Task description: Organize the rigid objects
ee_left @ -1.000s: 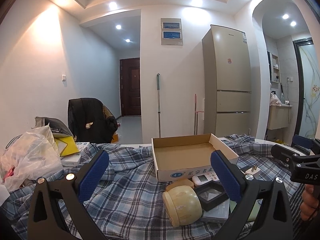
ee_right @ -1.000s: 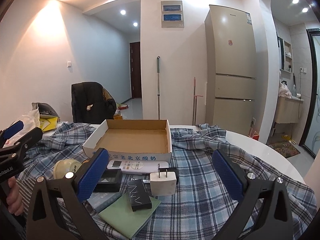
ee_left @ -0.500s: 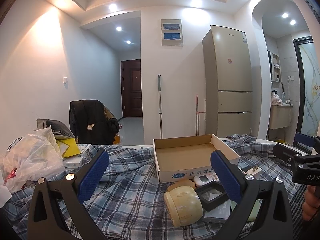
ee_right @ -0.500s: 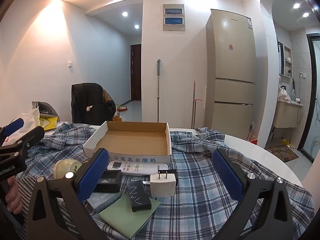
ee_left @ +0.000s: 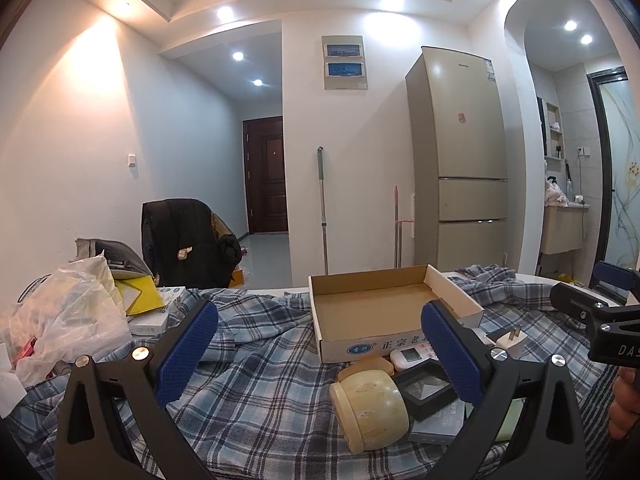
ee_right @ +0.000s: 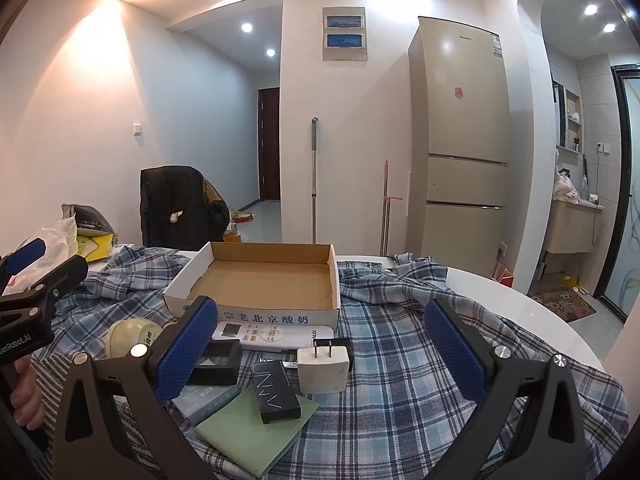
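Left wrist view showed the left gripper [ee_left: 320, 344] with its blue-padded jaws wide apart and holding nothing, raised above a counter draped in a blue plaid cloth [ee_left: 248, 384]. A cream round wooden jar lying on its side [ee_left: 370, 408] sat low between the jaws, nearer the right one. Just behind it lay a shallow open cardboard box with a white printed front [ee_left: 384, 312], empty inside. A black square case with a clear window [ee_left: 424, 388] rested just beside the jar.

In the right wrist view, the right gripper [ee_right: 320, 344] also had its jaws spread and empty. Between them lay a white wall plug adapter [ee_right: 323, 370], a black rectangular box with pale lettering [ee_right: 278, 392] on a pale green flat booklet [ee_right: 256, 436], and a white remote control [ee_right: 272, 336] touching the cardboard box's front.

Compared with a second earlier, both views showed nearly the same layout; nothing on the cloth had shifted, and the jaws remained as wide.
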Demonstrator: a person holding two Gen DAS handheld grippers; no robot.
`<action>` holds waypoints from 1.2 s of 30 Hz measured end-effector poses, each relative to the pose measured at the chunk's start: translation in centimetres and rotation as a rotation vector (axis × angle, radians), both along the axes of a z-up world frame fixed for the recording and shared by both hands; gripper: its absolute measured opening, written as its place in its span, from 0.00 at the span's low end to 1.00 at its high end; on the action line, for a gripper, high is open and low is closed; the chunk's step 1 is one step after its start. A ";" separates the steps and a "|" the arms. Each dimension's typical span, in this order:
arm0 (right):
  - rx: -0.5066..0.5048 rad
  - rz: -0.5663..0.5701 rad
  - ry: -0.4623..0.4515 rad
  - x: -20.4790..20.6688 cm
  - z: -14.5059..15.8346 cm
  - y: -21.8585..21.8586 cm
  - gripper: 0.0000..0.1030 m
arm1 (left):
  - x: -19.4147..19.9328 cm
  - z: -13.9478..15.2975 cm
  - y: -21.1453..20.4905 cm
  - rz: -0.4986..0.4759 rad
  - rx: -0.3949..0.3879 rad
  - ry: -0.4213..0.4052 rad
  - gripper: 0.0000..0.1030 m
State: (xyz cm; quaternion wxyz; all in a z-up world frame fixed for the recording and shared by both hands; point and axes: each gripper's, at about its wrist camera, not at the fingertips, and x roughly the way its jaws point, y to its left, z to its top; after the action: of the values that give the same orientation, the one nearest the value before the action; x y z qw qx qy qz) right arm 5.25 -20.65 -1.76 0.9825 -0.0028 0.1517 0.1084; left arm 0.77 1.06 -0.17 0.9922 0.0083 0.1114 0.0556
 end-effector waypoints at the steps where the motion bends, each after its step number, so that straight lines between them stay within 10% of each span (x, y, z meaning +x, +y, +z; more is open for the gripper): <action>1: 0.001 -0.001 0.001 0.0 0.0 -0.1 1.00 | 0.0 0.0 0.1 0.000 -0.001 -0.001 1.00; 12: 0.004 -0.013 -0.008 -0.2 0.0 -0.3 1.00 | 0.1 0.3 -0.3 0.043 0.033 0.009 1.00; 21: 0.030 -0.096 0.006 0.2 3.0 -2.9 1.00 | 1.6 3.1 -2.2 0.107 0.030 0.173 1.00; 30: 0.021 -0.132 -0.035 1.4 6.0 -3.9 1.00 | 7.7 -1.7 0.6 0.096 -0.252 0.506 1.00; 36: 0.016 -0.137 -0.018 2.7 4.3 -3.3 1.00 | 9.3 -5.0 1.7 0.097 -0.327 0.586 0.89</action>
State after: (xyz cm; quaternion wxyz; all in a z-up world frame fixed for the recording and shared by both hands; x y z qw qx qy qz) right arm 7.98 -23.94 2.50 0.9889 0.0147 0.1419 0.0421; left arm 10.05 2.74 -5.17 0.9023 -0.1407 0.3997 0.0795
